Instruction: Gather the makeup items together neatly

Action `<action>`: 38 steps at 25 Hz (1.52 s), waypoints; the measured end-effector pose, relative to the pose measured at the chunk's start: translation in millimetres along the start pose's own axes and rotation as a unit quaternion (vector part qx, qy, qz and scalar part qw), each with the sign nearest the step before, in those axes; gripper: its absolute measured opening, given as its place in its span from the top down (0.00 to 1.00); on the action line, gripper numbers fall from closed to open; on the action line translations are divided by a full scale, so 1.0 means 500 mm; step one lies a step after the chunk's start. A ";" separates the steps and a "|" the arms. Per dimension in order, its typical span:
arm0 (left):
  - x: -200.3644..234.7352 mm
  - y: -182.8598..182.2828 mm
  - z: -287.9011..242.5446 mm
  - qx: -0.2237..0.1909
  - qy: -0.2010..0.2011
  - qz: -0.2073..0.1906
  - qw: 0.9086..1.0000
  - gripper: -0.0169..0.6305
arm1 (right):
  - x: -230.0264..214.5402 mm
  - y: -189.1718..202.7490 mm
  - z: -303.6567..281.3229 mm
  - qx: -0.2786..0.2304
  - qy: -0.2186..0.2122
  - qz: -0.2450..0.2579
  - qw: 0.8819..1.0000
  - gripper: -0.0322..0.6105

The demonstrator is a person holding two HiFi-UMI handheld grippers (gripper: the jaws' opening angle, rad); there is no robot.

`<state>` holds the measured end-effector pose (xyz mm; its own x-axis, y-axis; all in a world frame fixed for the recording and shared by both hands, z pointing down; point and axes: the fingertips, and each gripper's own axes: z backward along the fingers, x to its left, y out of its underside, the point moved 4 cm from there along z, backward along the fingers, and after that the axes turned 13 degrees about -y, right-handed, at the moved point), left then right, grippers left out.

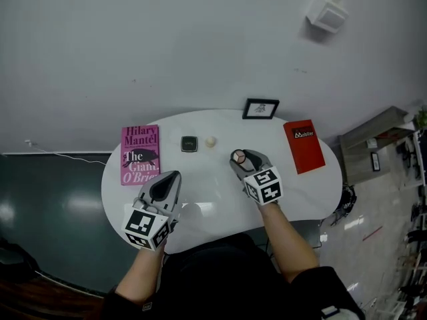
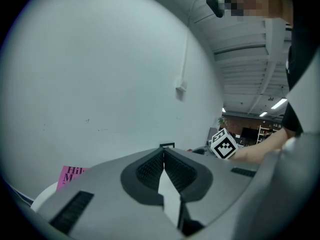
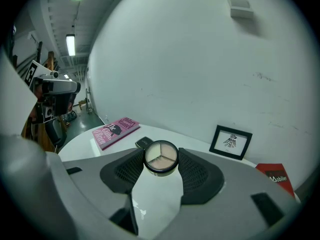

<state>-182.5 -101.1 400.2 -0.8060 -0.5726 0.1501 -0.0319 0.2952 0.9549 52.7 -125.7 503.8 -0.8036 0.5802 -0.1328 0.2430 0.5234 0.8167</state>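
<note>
Head view: a compact (image 1: pixel 189 143) and a ball (image 1: pixel 211 141) are lying just right of the book (image 1: pixel 140 154), and the right gripper (image 1: pixel 238 157) is holding a palette (image 1: pixel 238 155) further right. Left gripper view: the left gripper (image 2: pixel 163 154) is showing its jaws together, empty. Right gripper view: the jaws are clamping the 3-shade palette (image 3: pixel 161 157).

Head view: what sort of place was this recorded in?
Probably an open office or lab, not a home: a white oval table against a bare wall, strip ceiling lights over an open hall in the right gripper view, and shelving beyond in the left gripper view.
</note>
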 end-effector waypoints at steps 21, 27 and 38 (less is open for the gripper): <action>0.025 0.058 -0.143 0.058 -0.029 0.012 0.998 0.95 | -0.164 0.074 -0.196 0.053 -0.046 -0.023 0.997 0.62; 0.030 0.074 -0.161 0.071 -0.041 0.023 0.996 0.95 | -0.177 0.104 -0.241 0.067 -0.060 -0.031 0.995 0.62; 0.051 0.082 -0.150 0.075 -0.060 0.031 0.995 0.95 | -0.180 0.127 -0.274 0.092 -0.060 -0.036 0.993 0.62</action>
<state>-160.0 -161.3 462.3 -0.8741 -0.4558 0.1678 -0.0599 0.4440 0.8940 66.0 -230.2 644.5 -0.7543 0.6021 -0.2619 0.2920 0.6648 0.6876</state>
